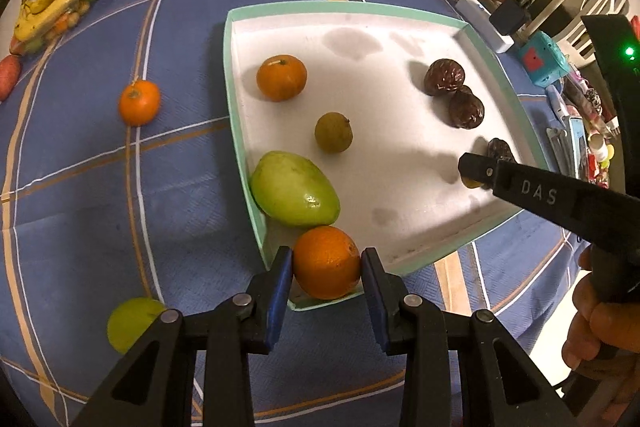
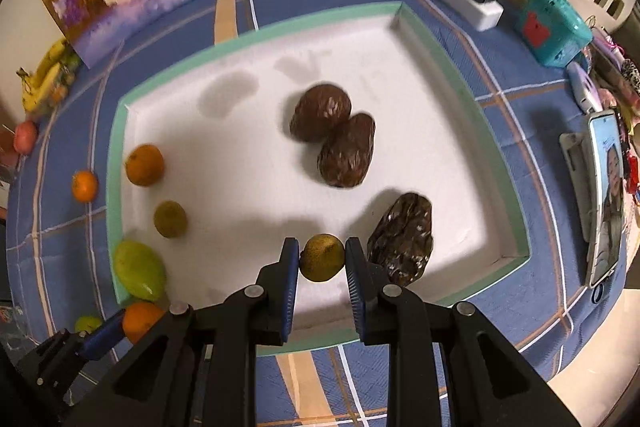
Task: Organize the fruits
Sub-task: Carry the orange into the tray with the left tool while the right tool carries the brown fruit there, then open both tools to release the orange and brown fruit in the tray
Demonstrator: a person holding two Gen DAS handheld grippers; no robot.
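Left wrist view: left gripper (image 1: 327, 269) clamps an orange (image 1: 327, 262), blue pads on both sides, hanging over the near corner of the tray (image 1: 236, 107), right beside the green mango (image 1: 295, 189). Looks like a drop-off next to the other orange (image 1: 281, 77) and the small greenish fruit (image 1: 333, 132), so the light fruits seem to be going on the left side and the dark brown ones (image 1: 445, 77) on the right. Outside the tray on the blue tablecloth (image 1: 80, 187): a small orange (image 1: 139, 102) and a green fruit (image 1: 130, 323), not yet sorted. This view shows the right gripper (image 1: 474, 173) only side-on near the tray's right wall; what it carries is barely visible. Right wrist view: right gripper (image 2: 322, 259) clenched on a small yellow-green fruit (image 2: 322, 257), low over the tray floor just beside a wrinkled dark fruit (image 2: 402, 239). Judging by the groups, it may belong on the left. The left gripper's grip shows here only at the frame edge.
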